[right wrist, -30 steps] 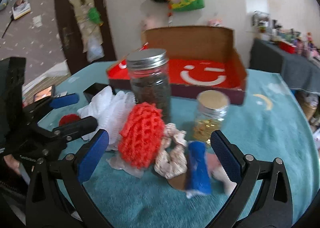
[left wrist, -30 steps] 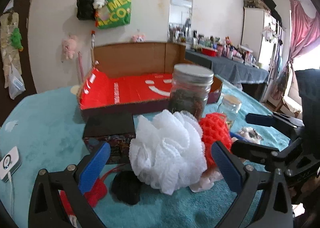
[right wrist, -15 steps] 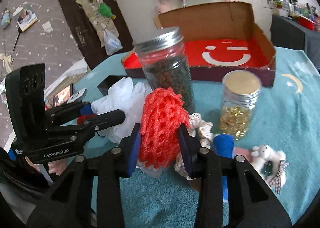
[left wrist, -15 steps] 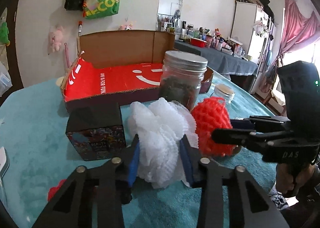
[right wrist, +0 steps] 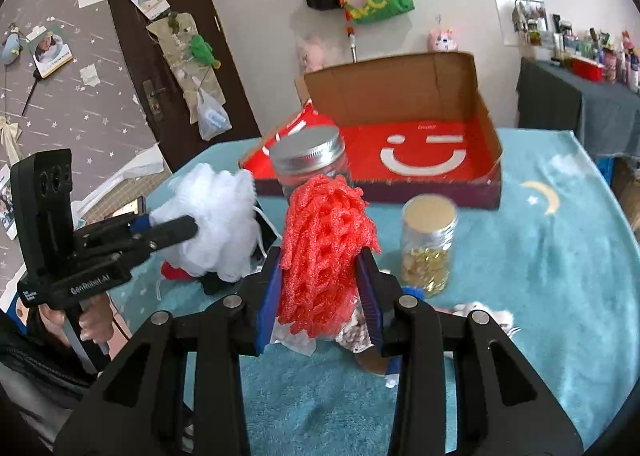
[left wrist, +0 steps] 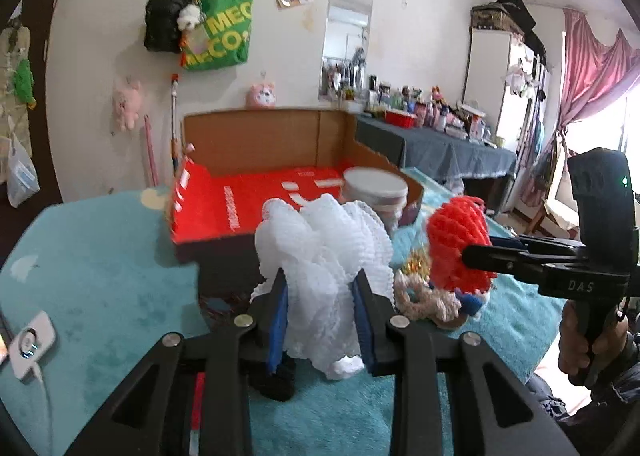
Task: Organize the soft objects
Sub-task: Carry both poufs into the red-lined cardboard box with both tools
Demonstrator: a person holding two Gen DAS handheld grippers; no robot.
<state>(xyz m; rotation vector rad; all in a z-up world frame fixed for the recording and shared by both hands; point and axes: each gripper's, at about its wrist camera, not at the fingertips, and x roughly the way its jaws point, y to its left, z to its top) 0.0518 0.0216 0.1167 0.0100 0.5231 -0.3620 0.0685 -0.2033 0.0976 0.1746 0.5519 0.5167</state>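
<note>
A tall dark-filled jar with a silver lid [right wrist: 307,155] is standing on the teal tabletop [right wrist: 560,256], just in front of the open red cardboard box with a white smile [right wrist: 424,160]. A smaller jar of golden bits [right wrist: 429,242] is sitting to its right. A green tote bag [left wrist: 218,36] is hanging on the wall, and pink curtains [left wrist: 592,72] are hanging by the window.

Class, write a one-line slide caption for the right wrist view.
Right gripper shut on a red mesh puff; left gripper clamps a white one before the open red box.
</note>
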